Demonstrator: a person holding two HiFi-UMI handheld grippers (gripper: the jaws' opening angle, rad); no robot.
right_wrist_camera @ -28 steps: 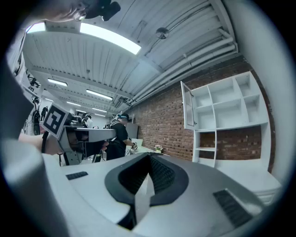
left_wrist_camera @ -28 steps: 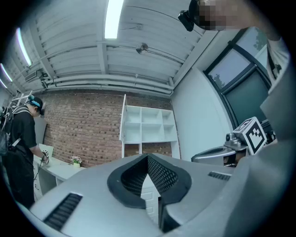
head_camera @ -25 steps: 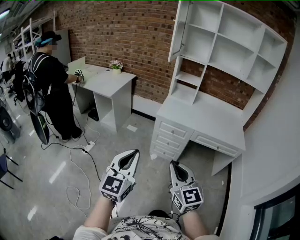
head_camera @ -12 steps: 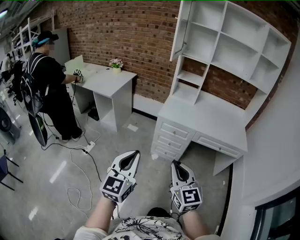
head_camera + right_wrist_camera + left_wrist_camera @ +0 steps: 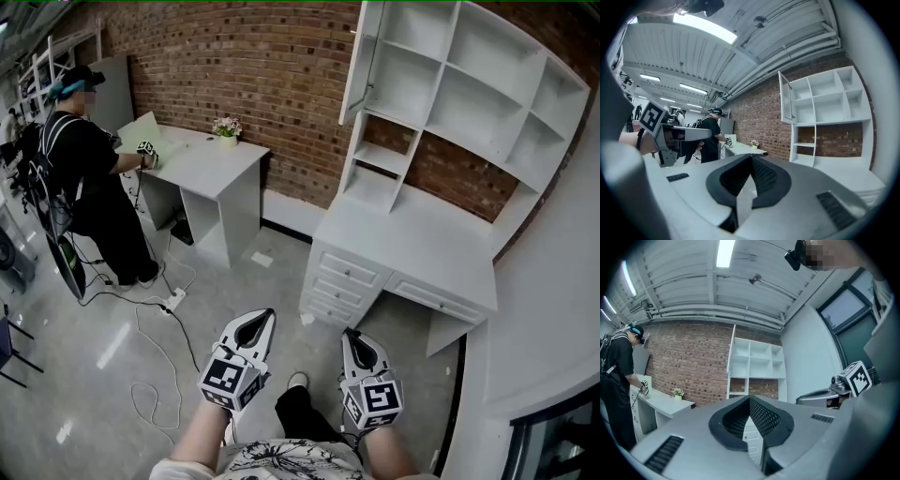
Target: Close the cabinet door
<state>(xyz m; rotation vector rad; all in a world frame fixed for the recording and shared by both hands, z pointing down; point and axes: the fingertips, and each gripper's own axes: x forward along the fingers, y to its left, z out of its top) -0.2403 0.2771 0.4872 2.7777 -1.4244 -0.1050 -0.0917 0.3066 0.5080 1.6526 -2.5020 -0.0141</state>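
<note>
Floor (image 5: 112,356), grey, ahead of me: carries a white cable (image 5: 155,375), a power strip (image 5: 172,300) and two white desks. Near desk (image 5: 422,248): open shelf unit (image 5: 450,94) on top. Far desk (image 5: 211,159): small potted flowers (image 5: 226,131).

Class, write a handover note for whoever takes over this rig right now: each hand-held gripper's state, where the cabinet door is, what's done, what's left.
Left hand-held gripper: shut, empty, held low in front of the body.
Right hand-held gripper: shut, empty, beside it.
Cabinet door: open, on the upper left of the white shelf unit, well beyond both grippers.
Done: nothing yet.
Left: step up, push the door shut.
</note>
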